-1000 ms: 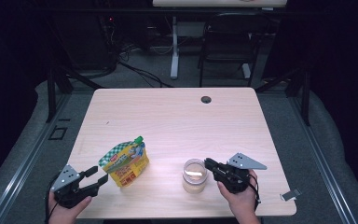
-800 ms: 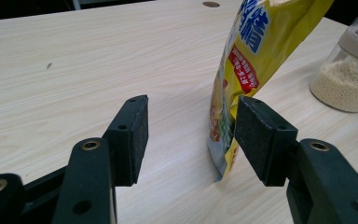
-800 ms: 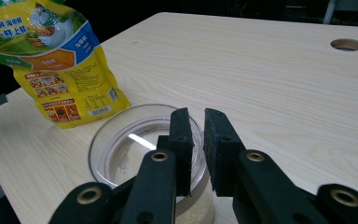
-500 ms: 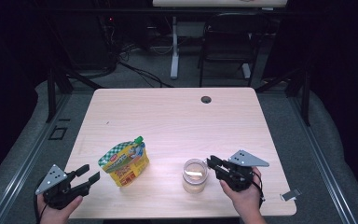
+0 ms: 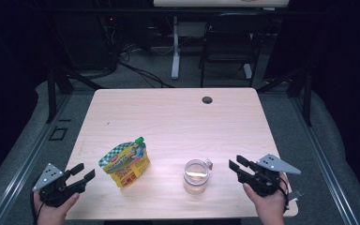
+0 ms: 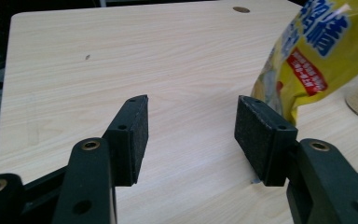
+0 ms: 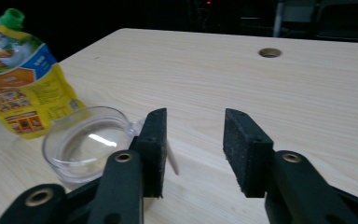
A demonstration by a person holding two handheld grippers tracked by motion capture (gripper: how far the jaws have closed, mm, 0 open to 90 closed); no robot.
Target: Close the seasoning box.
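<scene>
- The right tool [image 5: 242, 169] sits at the near right corner of the table, held in a hand [image 5: 268, 202]. Its jaws have just been opening and stand spread, with bare wood between them.
- Just to the left of this tool, apart from it, stands a small clear glass cup with a little handle [image 5: 196, 175]. In the right gripper view the cup [image 7: 86, 142] lies beside the left jaw, outside the gap; the pads do not touch it.
- The cup is upright and see-through, with a thick rim and a pale patch inside; what that patch is cannot be told.
- The left tool [image 5: 80, 175] rests at the near left corner, held in the other hand [image 5: 52, 210]. Its jaws are spread wide, with nothing between them.
- In the left gripper view a yellow plastic stand-up pouch with a green screw cap [image 6: 318, 51] rises just behind the right jaw, outside the gap.
- From the high view the pouch [image 5: 124, 162] stands between the left tool and the cup, leaning a little, with a green-and-white checked top.
- The light wooden table [image 5: 168, 117] has a round dark cable hole [image 5: 207, 100] near its far edge.
- A dark chair [image 5: 227, 49] and cables lie on the floor beyond.
</scene>
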